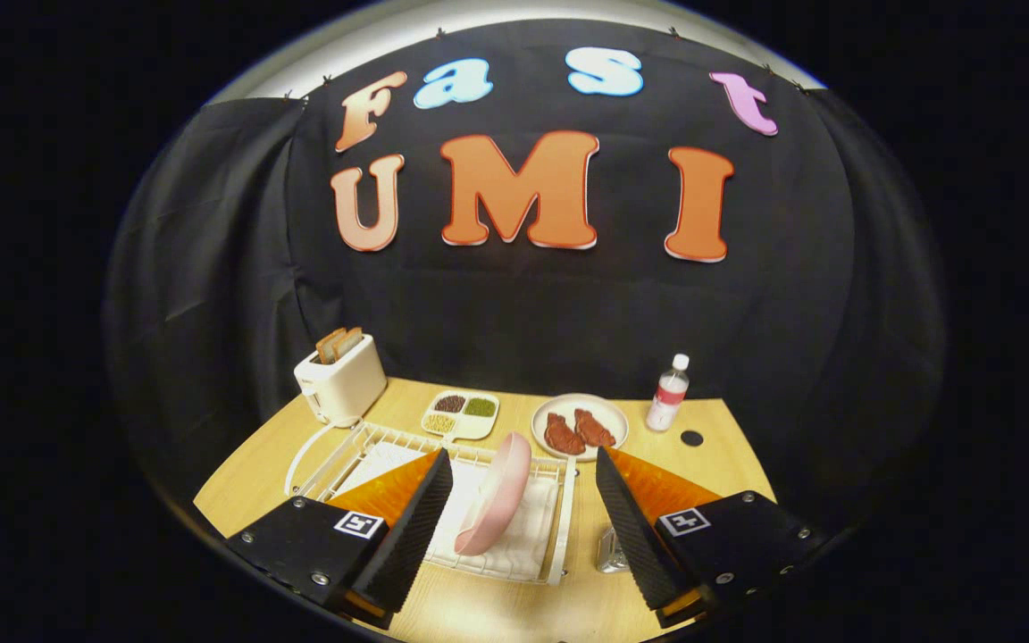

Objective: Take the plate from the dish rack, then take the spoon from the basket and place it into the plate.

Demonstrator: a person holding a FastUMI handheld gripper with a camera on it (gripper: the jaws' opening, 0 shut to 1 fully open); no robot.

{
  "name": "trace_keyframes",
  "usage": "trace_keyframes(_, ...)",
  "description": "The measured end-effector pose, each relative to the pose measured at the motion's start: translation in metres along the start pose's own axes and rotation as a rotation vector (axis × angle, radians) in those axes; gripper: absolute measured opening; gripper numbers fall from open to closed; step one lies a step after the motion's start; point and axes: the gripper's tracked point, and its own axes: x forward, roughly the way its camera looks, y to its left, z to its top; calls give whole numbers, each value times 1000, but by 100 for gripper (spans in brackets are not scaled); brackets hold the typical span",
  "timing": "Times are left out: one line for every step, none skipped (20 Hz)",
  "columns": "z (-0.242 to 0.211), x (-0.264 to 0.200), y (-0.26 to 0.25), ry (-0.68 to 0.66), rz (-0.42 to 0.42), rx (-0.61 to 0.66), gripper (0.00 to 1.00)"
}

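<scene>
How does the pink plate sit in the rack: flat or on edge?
On edge: the plate stands tilted in the rack, between the open gripper's fingers.

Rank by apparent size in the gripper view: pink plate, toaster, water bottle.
1. pink plate, nearest, between the open gripper's fingers, so nearness inflates it
2. toaster
3. water bottle

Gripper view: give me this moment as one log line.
stage: approaching rack | gripper: open, empty | pink round plate: on edge in white wire dish rack, between fingers, untouched | spoon: not yet taken
</scene>
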Motion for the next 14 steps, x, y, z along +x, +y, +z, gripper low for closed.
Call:
trace_keyframes(-8, 8, 1, 50, 8, 20, 96)
trace_keyframes(-14, 16, 3, 95, 14, 41, 96)
trace_keyframes(-22, 24, 3, 146, 15, 58, 95)
trace_keyframes(-29, 33, 3, 193, 14, 72, 95)
trace_keyframes(-37, 42, 1, 246, 7, 81, 94)
trace_keyframes(-40, 50, 2, 283, 7, 89, 94)
trace_keyframes(-46, 56, 0, 329, 4, 99, 93)
trace_keyframes(-50, 64, 1, 366, 7, 113, 92)
trace_keyframes(-55, 69, 3, 405, 6, 125, 90)
trace_keyframes(-58, 74, 4, 442, 6, 139, 88)
trace_keyframes(-62, 81, 4, 481, -2, 158, 84)
trace_keyframes(-65, 87, 6, 512, 4, 184, 83)
trace_keyframes(-67, 94, 9, 537, 3, 209, 79)
trace_keyframes(-69, 99, 12, 559, 7, 237, 77)
